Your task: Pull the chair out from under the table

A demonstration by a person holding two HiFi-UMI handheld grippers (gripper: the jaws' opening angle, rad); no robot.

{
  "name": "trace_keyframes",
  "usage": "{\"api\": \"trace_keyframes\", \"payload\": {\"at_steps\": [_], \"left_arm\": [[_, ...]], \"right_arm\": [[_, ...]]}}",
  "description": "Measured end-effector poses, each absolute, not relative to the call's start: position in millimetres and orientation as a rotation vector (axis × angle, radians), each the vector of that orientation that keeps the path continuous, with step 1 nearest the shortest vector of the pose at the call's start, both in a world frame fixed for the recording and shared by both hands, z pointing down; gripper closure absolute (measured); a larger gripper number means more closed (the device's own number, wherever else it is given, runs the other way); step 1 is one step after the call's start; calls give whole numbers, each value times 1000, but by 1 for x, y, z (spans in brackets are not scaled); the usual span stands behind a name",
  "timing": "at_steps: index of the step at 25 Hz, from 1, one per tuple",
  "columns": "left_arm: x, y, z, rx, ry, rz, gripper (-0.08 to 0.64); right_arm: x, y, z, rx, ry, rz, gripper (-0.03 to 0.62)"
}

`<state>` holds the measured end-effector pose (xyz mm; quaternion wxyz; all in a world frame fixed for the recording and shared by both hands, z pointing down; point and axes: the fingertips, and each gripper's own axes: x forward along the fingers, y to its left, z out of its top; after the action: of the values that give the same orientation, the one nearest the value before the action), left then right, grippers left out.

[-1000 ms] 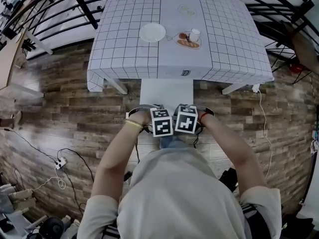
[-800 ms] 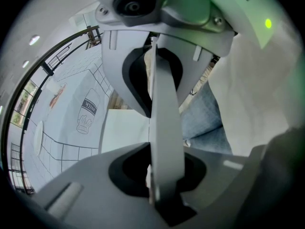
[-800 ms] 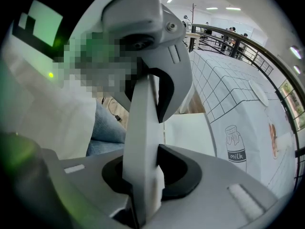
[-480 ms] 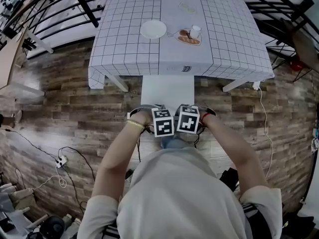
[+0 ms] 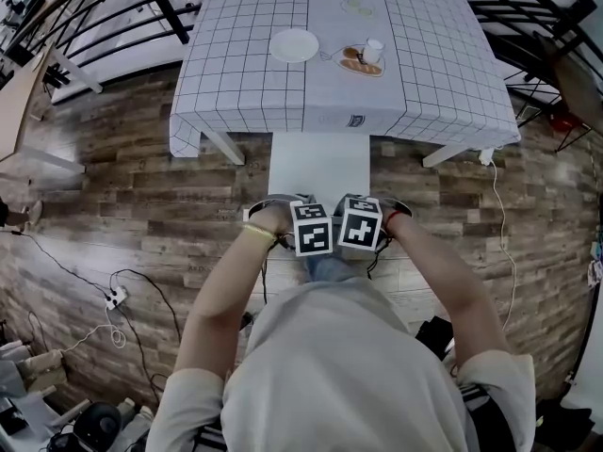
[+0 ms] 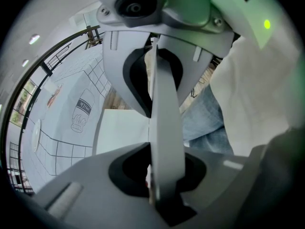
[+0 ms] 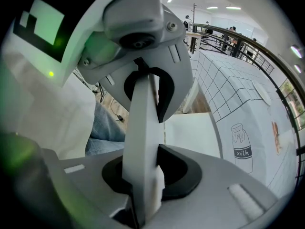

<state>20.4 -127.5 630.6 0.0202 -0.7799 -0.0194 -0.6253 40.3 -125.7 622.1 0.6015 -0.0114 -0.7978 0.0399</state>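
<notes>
Fingers (image 6: 114, 75) of left gripper (image 5: 312, 229) and right gripper (image 5: 359, 224): both pairs clenched on the thin white back of the chair (image 5: 318, 163) (grip set for hauling nearward), its seat projecting from under the near edge of the far checked tabletop (image 5: 245, 64).

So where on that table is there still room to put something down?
The table is bare along its right side, beyond the cup and bread plate, and along the near edge and left of the white plate. Only those dishes, toward the far side, crowd together.
</notes>
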Motion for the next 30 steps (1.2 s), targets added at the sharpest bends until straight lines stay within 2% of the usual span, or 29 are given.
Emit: {"api": "trace_keyframes", "payload": {"at_steps": [30], "left_arm": [[17,-76,630,-2435,-65,-1934,480]], "right_arm": [[38,-74,622,-37,-1835,97,511]]}}
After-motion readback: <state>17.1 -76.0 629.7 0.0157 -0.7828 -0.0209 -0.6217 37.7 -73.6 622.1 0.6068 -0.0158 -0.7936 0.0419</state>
